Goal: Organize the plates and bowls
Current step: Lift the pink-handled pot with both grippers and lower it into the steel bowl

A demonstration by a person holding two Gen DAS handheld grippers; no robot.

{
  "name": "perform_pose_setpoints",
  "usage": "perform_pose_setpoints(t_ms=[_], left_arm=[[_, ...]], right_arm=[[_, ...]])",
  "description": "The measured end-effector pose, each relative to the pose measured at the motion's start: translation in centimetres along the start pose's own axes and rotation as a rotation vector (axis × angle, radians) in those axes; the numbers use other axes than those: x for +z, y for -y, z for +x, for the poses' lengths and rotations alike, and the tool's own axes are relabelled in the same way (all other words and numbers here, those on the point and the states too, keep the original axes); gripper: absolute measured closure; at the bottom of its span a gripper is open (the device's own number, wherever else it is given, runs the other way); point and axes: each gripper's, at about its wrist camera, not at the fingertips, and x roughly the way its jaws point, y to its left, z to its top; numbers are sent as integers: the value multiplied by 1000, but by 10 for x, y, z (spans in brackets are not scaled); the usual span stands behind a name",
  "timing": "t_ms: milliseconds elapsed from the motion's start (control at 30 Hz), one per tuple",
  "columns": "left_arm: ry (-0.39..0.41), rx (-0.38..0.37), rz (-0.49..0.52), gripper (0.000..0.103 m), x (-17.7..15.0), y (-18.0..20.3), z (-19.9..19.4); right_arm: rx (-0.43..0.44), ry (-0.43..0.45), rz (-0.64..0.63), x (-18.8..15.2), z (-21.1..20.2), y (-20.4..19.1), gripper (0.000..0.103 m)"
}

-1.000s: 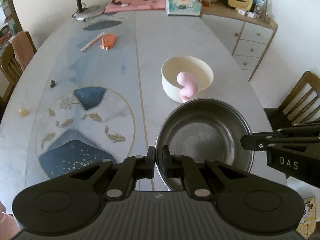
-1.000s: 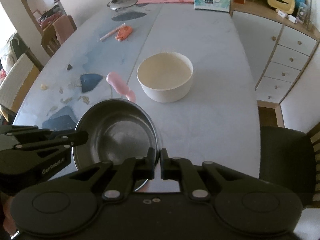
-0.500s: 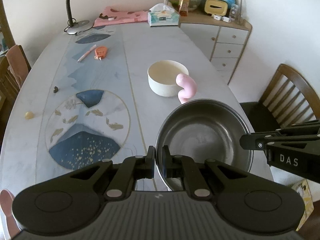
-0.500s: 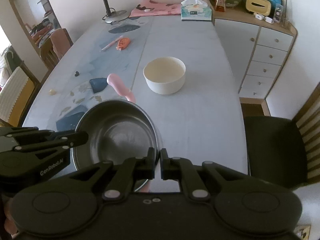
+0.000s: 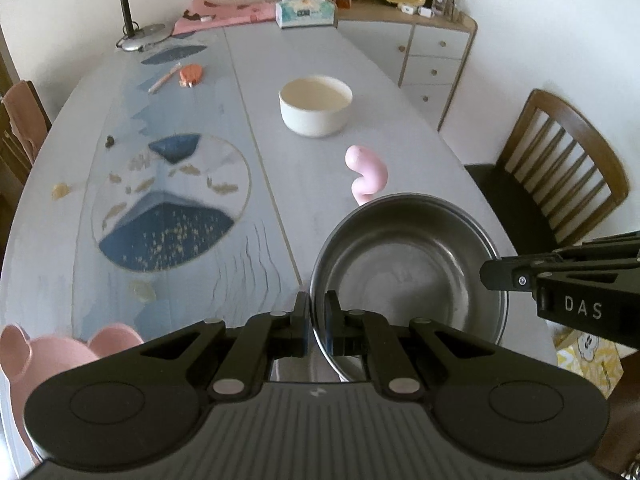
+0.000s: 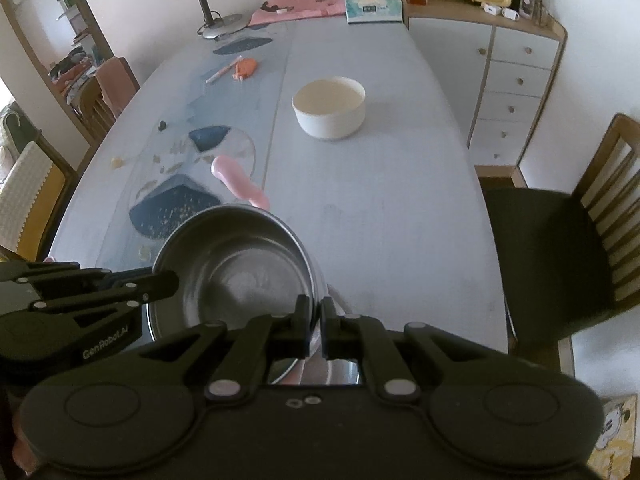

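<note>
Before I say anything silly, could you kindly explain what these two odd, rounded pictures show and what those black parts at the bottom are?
No robot here: a person holds a two-finger tool in each hand, each carrying a wide-angle camera that looks along its fingers. One picture comes from the left gripper, the other from the right gripper; each also glimpses the other tool from the side. Both sets of fingers are shut on the rim of one steel bowl, at opposite sides, so it is carried two-handed. A pink handle sticks out beyond its far rim. On the table stand a cream bowl, a desk lamp and a tissue box. A pink eared dish sits at the near left.
</note>
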Motion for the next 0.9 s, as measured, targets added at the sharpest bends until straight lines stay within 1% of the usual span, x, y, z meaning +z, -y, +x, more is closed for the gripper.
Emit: perform_pose_setpoints(t_ms=[200, 467, 900], left_arm=[[-34, -11, 13, 97, -20, 3, 3], [-79, -2, 23, 97, -31, 7, 17], [-131, 4, 16, 97, -32, 5, 43]], right_arm=[[2, -26, 27, -21, 1, 0, 97], [3, -81, 61, -41, 15, 4, 97], [14, -142, 71, -45, 37, 11, 97]])
